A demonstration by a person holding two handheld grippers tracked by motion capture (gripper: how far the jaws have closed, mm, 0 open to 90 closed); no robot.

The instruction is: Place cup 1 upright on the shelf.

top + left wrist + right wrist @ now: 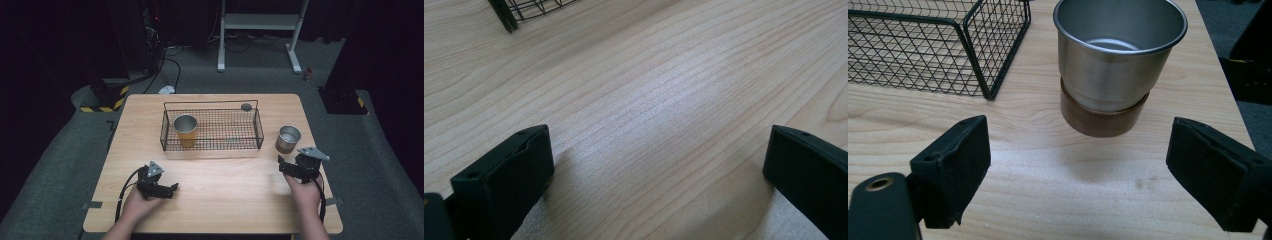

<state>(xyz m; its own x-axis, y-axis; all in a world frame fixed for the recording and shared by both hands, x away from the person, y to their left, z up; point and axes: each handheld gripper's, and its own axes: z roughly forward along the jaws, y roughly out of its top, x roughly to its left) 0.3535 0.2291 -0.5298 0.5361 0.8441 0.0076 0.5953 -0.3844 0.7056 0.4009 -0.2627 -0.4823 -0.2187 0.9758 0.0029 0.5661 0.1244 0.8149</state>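
On my left, the left gripper (174, 187) rests low on the table (225, 200), near the front-left edge, jaws spread wide and released, nothing between them; bare wood lies open ahead of it up to the wire basket (211, 145). The basket's long axis runs left to right across the table's middle. I count two metal cups, both upright with mouths up: one with an orange base (185, 129) stands inside the basket's left end, one with a brown base (288, 138) stands outside, just beside the basket's right end, near the table's right edge. My right gripper (1075, 172) sits just short of that cup (1113, 60), jaws released, empty, pointing at it.
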